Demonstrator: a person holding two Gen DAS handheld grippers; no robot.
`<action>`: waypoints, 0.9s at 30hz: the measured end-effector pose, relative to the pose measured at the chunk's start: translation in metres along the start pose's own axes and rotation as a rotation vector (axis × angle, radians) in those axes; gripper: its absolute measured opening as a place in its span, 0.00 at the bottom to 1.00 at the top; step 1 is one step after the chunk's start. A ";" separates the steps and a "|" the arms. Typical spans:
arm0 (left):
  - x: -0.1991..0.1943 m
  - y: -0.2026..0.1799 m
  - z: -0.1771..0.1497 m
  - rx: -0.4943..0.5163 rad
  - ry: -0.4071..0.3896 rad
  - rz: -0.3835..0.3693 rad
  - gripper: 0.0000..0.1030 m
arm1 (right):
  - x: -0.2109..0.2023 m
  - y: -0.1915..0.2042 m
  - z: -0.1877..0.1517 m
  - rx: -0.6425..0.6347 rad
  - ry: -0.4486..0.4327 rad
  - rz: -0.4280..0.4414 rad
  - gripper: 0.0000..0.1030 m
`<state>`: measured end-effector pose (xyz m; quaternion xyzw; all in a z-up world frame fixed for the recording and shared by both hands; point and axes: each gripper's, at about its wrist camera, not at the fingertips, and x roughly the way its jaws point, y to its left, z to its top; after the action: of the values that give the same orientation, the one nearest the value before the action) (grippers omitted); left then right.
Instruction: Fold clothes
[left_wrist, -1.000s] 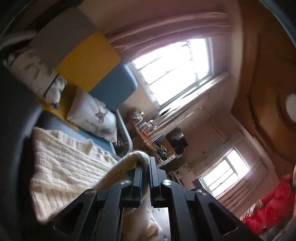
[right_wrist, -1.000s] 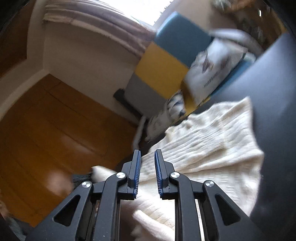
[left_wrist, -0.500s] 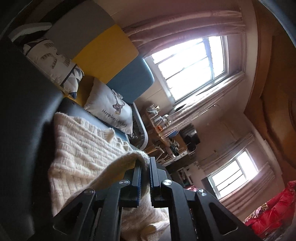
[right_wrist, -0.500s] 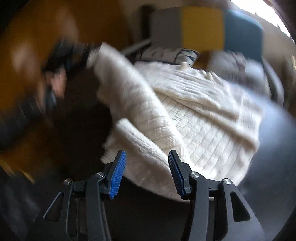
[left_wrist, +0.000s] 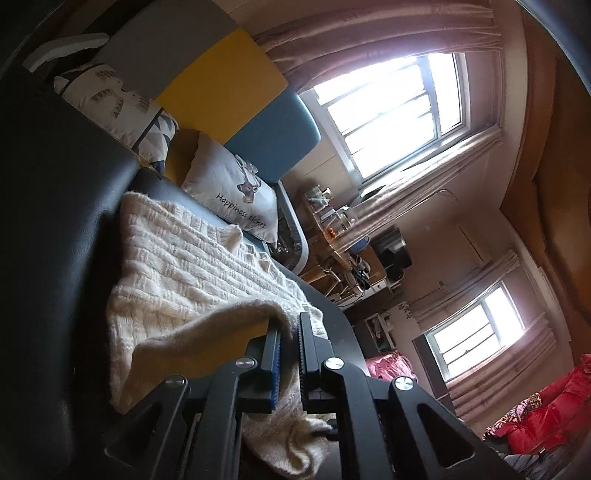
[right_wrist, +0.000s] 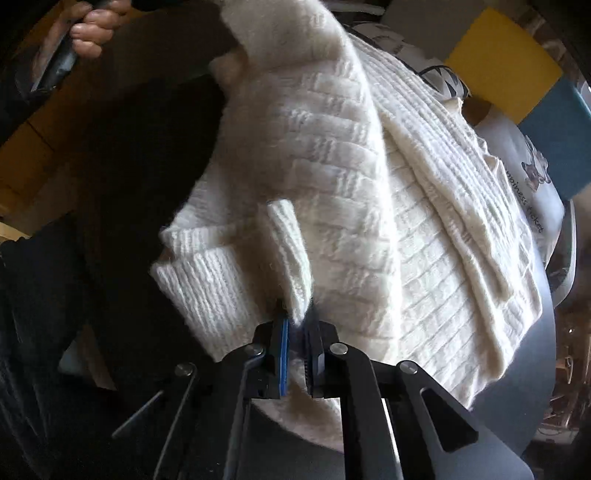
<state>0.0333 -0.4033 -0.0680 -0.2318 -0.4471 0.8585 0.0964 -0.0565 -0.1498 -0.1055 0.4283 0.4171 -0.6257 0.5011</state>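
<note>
Your left hand-held gripper (left_wrist: 289, 332) at the lower centre of its view is clamped on a fold of the cream knitted sweater (left_wrist: 192, 280), the fabric draping up and over its fingers. The rest of the sweater lies spread over the dark worktop (left_wrist: 66, 206), running from the lower left towards the middle of the frame. Beyond it, at the upper left, two printed pillows (left_wrist: 236, 192) rest against a headboard of grey, yellow and blue panels (left_wrist: 221, 88), and bright windows (left_wrist: 391, 110) fill the upper right.

Your right hand-held gripper (right_wrist: 295, 328), at the lower centre of its view, points down at the sweater (right_wrist: 369, 192) and is pinched tight on the ribbed cuff (right_wrist: 291, 254) of a sleeve. The garment fills the middle of that frame on the worktop (right_wrist: 535, 369). In the upper left corner your hand (right_wrist: 94, 26) grips a dark handle.
</note>
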 end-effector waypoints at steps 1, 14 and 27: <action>-0.002 0.000 -0.003 0.001 0.000 0.000 0.05 | -0.002 0.003 -0.003 0.009 -0.006 -0.010 0.07; -0.040 -0.031 0.019 0.078 -0.102 -0.049 0.05 | -0.114 -0.071 -0.036 0.357 -0.347 -0.168 0.07; 0.030 0.004 0.087 0.112 0.006 0.247 0.15 | -0.057 -0.203 -0.010 0.649 -0.357 -0.216 0.07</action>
<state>-0.0348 -0.4572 -0.0380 -0.2817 -0.3663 0.8868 0.0041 -0.2481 -0.0943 -0.0353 0.4025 0.1462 -0.8392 0.3353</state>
